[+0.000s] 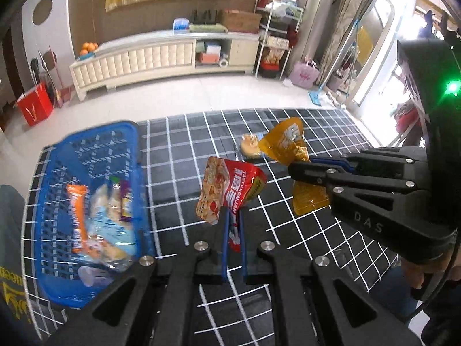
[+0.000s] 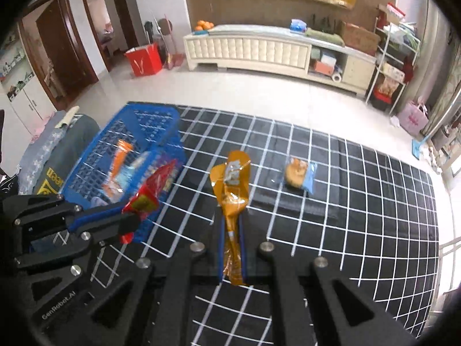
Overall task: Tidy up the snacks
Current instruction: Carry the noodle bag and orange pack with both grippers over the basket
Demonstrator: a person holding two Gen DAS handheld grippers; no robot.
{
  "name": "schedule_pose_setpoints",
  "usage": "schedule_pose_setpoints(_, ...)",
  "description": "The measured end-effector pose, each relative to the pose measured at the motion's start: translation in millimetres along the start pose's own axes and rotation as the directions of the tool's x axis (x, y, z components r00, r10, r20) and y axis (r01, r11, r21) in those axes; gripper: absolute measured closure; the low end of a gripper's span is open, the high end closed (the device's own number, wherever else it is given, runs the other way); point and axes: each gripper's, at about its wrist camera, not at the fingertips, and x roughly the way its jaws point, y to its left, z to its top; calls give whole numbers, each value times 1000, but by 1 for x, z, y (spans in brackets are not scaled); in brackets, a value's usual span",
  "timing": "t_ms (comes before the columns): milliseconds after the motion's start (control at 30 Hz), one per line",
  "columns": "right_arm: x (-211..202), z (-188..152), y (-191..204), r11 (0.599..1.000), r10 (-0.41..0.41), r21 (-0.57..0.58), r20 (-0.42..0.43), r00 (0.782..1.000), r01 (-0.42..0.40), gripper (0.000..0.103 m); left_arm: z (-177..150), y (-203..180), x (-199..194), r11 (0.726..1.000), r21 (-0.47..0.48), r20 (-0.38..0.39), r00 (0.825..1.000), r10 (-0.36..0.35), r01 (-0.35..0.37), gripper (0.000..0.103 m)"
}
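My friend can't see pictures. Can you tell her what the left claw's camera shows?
The left claw pinches a red snack packet above a black table with white grid lines. Beside it, the right claw holds an orange packet. A blue basket of snacks sits left.

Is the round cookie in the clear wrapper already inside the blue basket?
No, the cookie lies on the checkered mat, well apart from the blue basket.

We read "TASTY KONJAK" running sideways on the red snack packet [image 1: 230, 190] at the picture's centre in the left wrist view, and "DAS" moulded into the black right gripper [image 1: 299, 170] body at four o'clock. In the right wrist view, "GenRobot.AI" stands on the left gripper [image 2: 129, 222] body at eight o'clock.
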Motion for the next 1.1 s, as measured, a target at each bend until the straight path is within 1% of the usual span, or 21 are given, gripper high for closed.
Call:
schedule_pose_setpoints(200,-8,10,32,999,26,-26,32,999,-25,92,-7,26,-41,1000,-20,54,999,3,-2,97)
schedule_pose_setpoints(367,1,22,62,997,62,-45,37,997,-61,92,-8,57,-58,999,-36,66,997,30,-28,98)
schedule_pose_setpoints(533,17,34,87,994,89,-63,29,996,-87,92,-7,89,-67,997,-49,71,996,54,-51,97)
schedule_pose_setpoints(667,27,40,101,993,101,-65,17,995,-100,92,-7,119,-60,995,-68,40,997,72,-69,97)
schedule_pose_setpoints(833,51,46,112,992,102,-71,-12,995,-102,92,-10,144,-41,993,-67,5,995,99,-98,97)
schedule_pose_setpoints(1100,77,55,108,994,100,-47,-47,994,-102,92,4,172,-1,995,-54,-44,996,81,-83,97)
